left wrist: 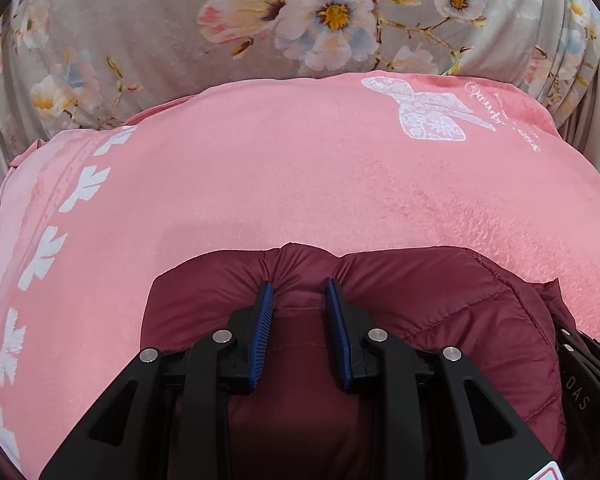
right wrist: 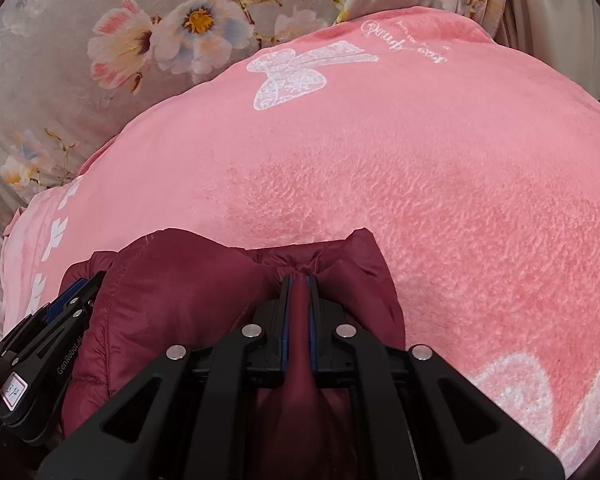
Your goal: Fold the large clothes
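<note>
Both grippers, left (left wrist: pixel 300 294) and right (right wrist: pixel 299 286), pinch the puffy maroon jacket (left wrist: pixel 440 300) lying on the pink blanket (left wrist: pixel 300 168); left fingers sit narrow around a thick fold, right nearly closed on thin fabric. Keep your grips level and carry the edge over evenly so layers don't bunch.

Maroon puffer jacket (left wrist: pixel 440 300): smooth quilted synthetic shell, slight sheen, stitched seams. Pink blanket (right wrist: pixel 440 160): matt plush fleece, nap roughened in patches. Floral sheet (left wrist: pixel 140 20): soft, faintly lustrous cloth. Left gripper (left wrist: pixel 300 296): matt black plastic, ribbed blue pads, bright metal pins.
</note>
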Available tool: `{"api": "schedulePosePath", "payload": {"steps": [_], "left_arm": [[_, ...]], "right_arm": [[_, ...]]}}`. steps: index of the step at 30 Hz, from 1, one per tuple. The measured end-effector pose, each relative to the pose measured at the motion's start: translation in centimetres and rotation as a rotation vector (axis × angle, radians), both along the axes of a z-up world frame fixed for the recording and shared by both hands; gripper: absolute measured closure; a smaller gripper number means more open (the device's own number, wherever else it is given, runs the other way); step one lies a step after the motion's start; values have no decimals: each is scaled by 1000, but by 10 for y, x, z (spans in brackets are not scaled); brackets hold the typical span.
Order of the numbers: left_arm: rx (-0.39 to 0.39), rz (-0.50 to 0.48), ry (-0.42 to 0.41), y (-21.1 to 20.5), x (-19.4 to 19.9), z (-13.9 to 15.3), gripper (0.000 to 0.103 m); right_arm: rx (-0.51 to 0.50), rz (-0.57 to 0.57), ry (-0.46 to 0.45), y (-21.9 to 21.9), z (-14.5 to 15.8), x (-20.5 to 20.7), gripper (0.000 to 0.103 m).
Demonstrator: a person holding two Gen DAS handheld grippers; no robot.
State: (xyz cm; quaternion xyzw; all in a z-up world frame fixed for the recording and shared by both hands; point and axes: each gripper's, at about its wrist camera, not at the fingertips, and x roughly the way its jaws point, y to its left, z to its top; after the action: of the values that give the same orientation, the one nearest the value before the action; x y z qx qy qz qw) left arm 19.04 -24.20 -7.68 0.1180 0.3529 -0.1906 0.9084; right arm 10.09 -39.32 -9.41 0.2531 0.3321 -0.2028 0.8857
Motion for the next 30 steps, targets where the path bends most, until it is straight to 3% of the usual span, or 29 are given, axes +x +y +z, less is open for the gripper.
{"api": "schedulePosePath", "payload": {"steps": [7, 10, 14, 17, 20, 23, 30], "left_arm": [[7, -10, 15, 12, -11, 13, 72], [-18, -22, 31, 36, -35, 30, 54], [-24, -49, 80, 76, -76, 36, 54], [-21, -58, 151, 91, -97, 19, 54], [13, -34, 121, 97, -116, 9, 54], [20, -23, 114, 99, -125, 4, 53], [32, -4, 95, 104, -132, -1, 49]], "right_arm": [[-7, 4, 9, 2, 13, -14, 97], [-8, 39, -52, 15, 36, -60, 82], [-1, 74, -59, 34, 40, -115, 64], [-6, 112, -8, 52, 27, -136, 64], [-50, 125, 54, 68, 10, -142, 77], [-58, 112, 50, 72, 2, -147, 83], [-51, 104, 39, 74, -7, -151, 83]]}}
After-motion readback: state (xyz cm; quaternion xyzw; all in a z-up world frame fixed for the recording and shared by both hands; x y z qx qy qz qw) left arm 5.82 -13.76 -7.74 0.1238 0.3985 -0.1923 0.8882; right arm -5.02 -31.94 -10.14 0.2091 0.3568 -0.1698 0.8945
